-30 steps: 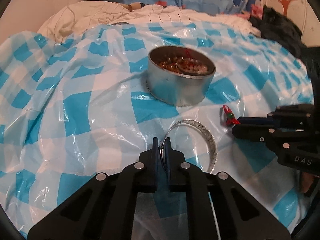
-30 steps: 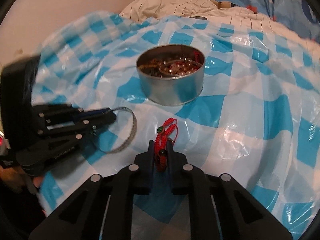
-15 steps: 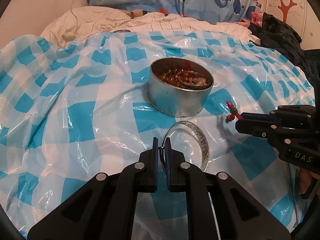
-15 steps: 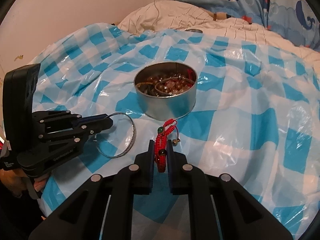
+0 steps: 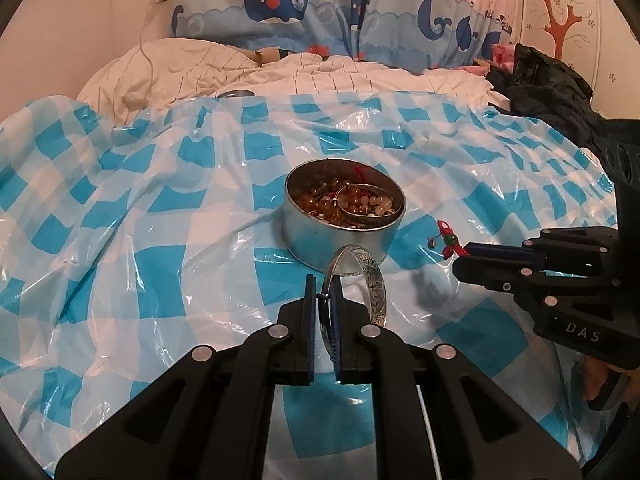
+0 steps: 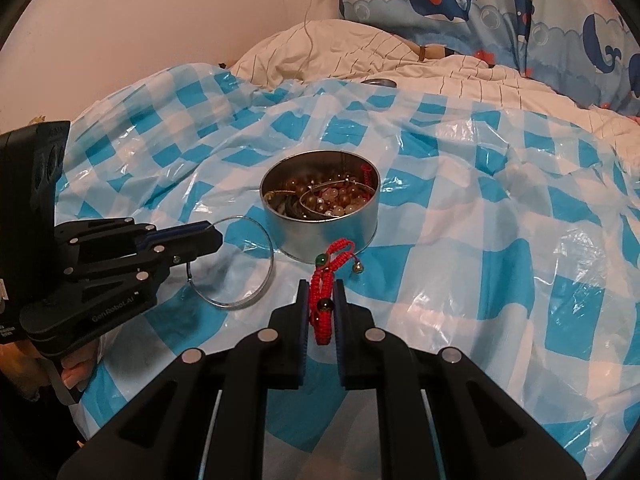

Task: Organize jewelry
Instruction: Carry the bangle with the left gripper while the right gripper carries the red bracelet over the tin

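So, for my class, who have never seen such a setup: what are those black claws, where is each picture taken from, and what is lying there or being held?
There is no robot here. A person holds a black two-finger gripper in each hand, and each gripper carries a wide-angle camera that looks forward along its fingers. One picture comes from the left gripper, the other from the right gripper; each also shows the other gripper from the side. The surface is a bed under a blue and white checked plastic sheet. On the sheet stands a round metal tin with beads and bangles inside. The left gripper pinches a silver bangle. The right gripper pinches a red cord bracelet with a green bead and a small bell.
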Motion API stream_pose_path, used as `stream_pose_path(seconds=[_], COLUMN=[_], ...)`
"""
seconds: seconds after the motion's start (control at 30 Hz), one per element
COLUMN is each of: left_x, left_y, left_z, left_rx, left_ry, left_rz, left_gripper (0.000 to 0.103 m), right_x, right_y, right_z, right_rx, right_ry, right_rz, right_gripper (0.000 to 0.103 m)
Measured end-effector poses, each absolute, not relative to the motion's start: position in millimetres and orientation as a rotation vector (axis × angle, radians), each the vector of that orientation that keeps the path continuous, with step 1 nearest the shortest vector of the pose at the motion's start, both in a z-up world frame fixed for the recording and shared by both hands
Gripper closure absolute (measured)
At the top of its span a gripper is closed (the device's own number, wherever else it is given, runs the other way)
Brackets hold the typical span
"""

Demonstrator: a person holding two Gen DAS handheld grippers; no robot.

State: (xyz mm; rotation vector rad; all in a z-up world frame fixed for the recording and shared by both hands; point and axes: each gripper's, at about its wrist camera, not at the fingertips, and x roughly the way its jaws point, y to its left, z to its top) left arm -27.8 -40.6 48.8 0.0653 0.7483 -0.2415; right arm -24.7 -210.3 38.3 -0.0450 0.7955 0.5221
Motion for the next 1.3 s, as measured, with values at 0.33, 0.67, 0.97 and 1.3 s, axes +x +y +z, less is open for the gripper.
stream_pose_path(seconds=[0.33, 0.67, 0.97, 1.3], left_x=[-34.5, -28.9, -10.7, 8.0], left_y=[-46.4, -50.6, -49.3, -52.4], left_z=[66.2, 85.8, 100.6, 98.8], left_rx=[0.062, 0.054, -0.001, -0.045], left_ry=[0.69, 0.651, 0.628, 0.641], left_rz=[-0.282, -0.299, -0.306, -0.316], left_gripper=[0.097, 0.097, 0.097, 0.096], right_x=[-26.1, -24.0, -17.2, -4.6], right_y=[-211.8, -209.6, -207.5, -205.1], right_z=[46.8, 61.1, 70.4, 71.1], right_rx=[-0.04, -0.041, -0.037, -0.035], right_ry=[0.75, 0.673, 0.62, 0.619], right_rz=[0.521, 0.52, 0.528, 0.529], right_gripper=[0.091, 0.091, 0.091, 0.091])
